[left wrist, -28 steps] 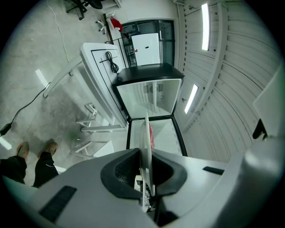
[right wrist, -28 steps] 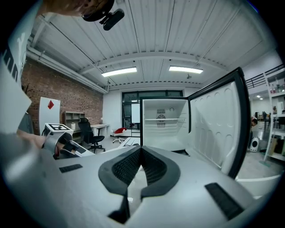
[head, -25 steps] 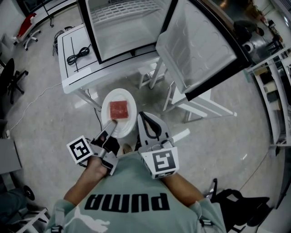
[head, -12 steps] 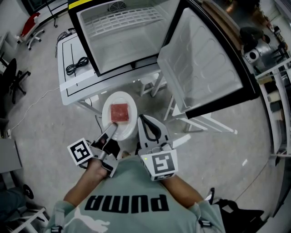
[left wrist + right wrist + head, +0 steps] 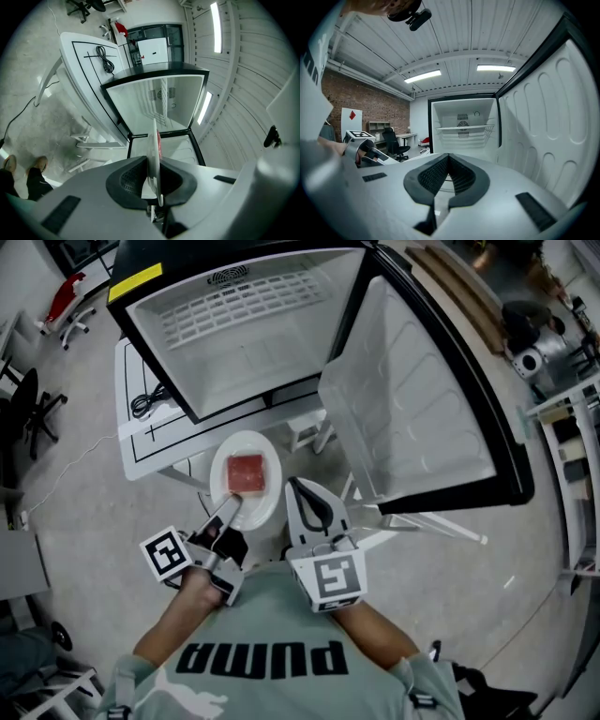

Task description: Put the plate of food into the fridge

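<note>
A white plate (image 5: pixel 246 486) carries a square red piece of food (image 5: pixel 247 472). My left gripper (image 5: pixel 231 503) is shut on the plate's near rim and holds it level in front of me. In the left gripper view the plate (image 5: pixel 152 157) shows edge-on between the jaws, with the food (image 5: pixel 159 142) on its right face. My right gripper (image 5: pixel 291 481) is beside the plate, shut and holding nothing; its jaws (image 5: pixel 448 156) meet tip to tip. The open fridge (image 5: pixel 239 329) stands ahead, its inside white and bare apart from a wire shelf (image 5: pixel 463 127).
The fridge door (image 5: pixel 412 399) is swung wide open on the right. A white table (image 5: pixel 141 432) with a black cable (image 5: pixel 145 401) on it stands left of and under the fridge. White stool legs (image 5: pixel 305 427) show below the fridge. Office chairs stand at the far left.
The fridge and its door have slid lower and nearer in the head view. The plate stays in my left gripper, and both grippers keep their places in front of me.
</note>
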Demonstrator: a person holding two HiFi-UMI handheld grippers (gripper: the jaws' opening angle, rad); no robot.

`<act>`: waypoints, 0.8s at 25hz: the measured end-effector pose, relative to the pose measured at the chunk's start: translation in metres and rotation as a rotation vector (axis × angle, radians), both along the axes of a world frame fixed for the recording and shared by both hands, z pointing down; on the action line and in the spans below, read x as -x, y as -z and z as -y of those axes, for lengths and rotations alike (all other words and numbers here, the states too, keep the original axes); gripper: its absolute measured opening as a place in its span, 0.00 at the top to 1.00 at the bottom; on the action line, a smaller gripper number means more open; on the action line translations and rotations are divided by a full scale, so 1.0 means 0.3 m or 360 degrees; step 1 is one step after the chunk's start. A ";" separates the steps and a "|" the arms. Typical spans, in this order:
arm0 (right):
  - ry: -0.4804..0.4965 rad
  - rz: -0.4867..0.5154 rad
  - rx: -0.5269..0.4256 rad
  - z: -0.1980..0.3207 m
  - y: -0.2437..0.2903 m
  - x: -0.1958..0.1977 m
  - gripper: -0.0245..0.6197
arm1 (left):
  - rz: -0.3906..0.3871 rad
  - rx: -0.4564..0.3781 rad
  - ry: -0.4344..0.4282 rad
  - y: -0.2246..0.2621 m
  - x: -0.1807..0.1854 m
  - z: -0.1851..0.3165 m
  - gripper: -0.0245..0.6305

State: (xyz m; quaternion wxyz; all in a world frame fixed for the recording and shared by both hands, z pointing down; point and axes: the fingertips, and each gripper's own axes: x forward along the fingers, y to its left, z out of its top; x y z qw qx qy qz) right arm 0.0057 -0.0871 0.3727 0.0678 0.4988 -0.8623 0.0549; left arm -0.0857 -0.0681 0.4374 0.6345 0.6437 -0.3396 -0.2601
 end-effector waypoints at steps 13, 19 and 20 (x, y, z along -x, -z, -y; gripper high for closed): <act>0.0127 0.0023 -0.0029 0.157 -0.009 -0.097 0.95 | 0.0047 -0.0023 0.0122 0.008 -0.091 0.147 0.91; 0.0165 0.0036 -0.0041 0.188 -0.014 -0.148 0.95 | 0.0065 -0.0056 0.0165 0.019 -0.139 0.185 0.91; 0.0171 0.0040 -0.0046 0.192 -0.014 -0.151 0.95 | 0.0070 -0.0055 0.0170 0.019 -0.142 0.187 0.91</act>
